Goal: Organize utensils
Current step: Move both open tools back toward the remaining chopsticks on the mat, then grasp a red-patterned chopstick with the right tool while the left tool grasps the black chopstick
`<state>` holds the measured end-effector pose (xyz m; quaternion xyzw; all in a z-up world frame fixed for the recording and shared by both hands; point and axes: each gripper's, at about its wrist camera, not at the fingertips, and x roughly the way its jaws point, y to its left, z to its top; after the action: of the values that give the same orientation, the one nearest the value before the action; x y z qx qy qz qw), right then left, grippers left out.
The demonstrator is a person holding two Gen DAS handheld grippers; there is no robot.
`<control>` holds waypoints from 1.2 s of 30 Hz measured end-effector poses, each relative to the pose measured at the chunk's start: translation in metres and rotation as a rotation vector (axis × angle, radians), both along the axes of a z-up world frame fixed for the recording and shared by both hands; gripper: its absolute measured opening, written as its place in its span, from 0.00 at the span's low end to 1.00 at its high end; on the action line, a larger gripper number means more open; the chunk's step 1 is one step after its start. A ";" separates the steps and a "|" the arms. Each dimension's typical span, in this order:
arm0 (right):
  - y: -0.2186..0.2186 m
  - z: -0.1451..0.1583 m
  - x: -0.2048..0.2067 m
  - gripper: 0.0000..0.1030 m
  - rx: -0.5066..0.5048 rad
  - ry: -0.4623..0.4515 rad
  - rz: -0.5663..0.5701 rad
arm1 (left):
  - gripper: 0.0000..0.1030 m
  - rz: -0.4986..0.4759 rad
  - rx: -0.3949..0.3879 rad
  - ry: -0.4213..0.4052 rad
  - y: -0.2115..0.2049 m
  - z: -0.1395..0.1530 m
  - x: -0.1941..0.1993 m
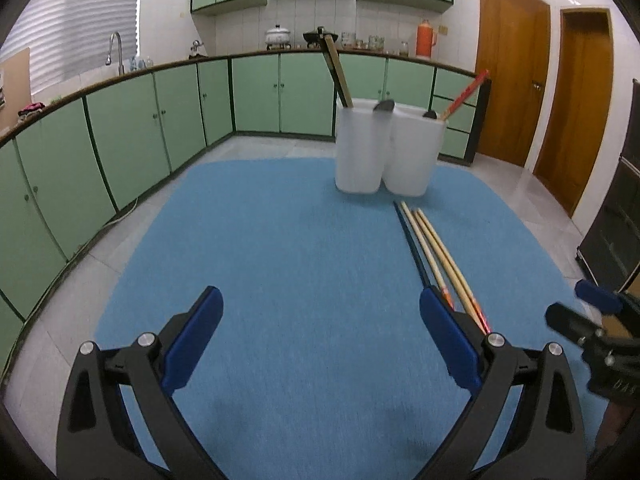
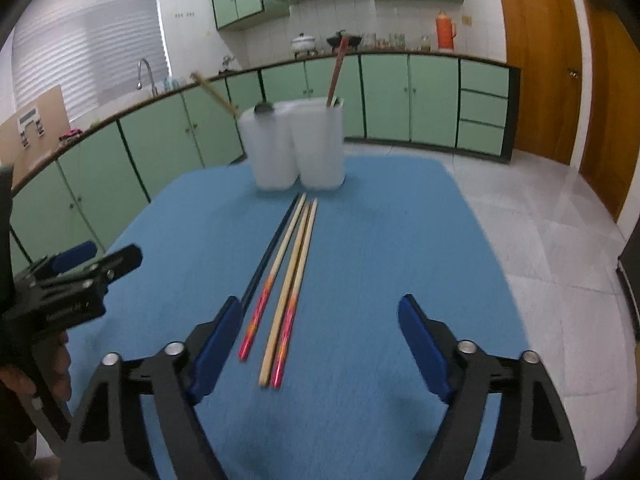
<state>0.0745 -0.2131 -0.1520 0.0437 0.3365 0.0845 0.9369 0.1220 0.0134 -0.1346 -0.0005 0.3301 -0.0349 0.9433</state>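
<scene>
Several chopsticks (image 2: 286,276) lie side by side on the blue mat (image 2: 380,260): one dark blue, the others wooden, some with red ends. They also show in the left wrist view (image 1: 432,256). Two white plastic holders (image 2: 298,146) stand at the mat's far end, each with chopsticks leaning in it; they also show in the left wrist view (image 1: 386,146). My right gripper (image 2: 320,316) is open and empty, just behind the chopsticks' near ends. My left gripper (image 1: 320,304) is open and empty, left of the chopsticks.
Green kitchen cabinets (image 1: 132,136) with a counter run along the left and back. Wooden doors (image 1: 544,96) stand at the right. A tiled floor (image 2: 540,232) surrounds the table. The left gripper shows at the left edge of the right wrist view (image 2: 100,264).
</scene>
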 end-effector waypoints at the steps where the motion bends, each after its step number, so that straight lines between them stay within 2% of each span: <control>1: 0.002 -0.004 -0.002 0.66 -0.006 0.010 0.005 | 0.93 -0.003 0.001 0.006 0.000 -0.003 -0.002; 8: 0.009 -0.023 -0.011 0.43 -0.011 0.087 0.042 | 0.93 -0.018 0.005 0.037 -0.005 -0.015 -0.009; 17: 0.020 -0.038 -0.012 0.25 -0.036 0.142 0.079 | 0.93 -0.016 0.000 0.067 -0.002 -0.025 -0.010; 22: 0.027 -0.040 -0.011 0.19 -0.068 0.128 0.080 | 0.93 -0.009 -0.010 0.075 0.001 -0.026 -0.009; 28: 0.036 -0.042 -0.007 0.18 -0.092 0.115 0.083 | 0.93 -0.011 -0.017 0.078 0.000 -0.027 -0.008; 32: 0.042 -0.043 -0.004 0.07 -0.115 0.107 0.089 | 0.93 -0.013 -0.020 0.080 -0.002 -0.028 -0.007; 36: 0.038 -0.043 -0.003 0.07 -0.104 0.105 0.072 | 0.93 -0.013 -0.021 0.079 -0.002 -0.028 -0.007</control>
<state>0.0716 -0.1750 -0.1951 -0.0127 0.3906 0.0984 0.9152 0.1150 0.0110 -0.1627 -0.0099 0.3669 -0.0444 0.9292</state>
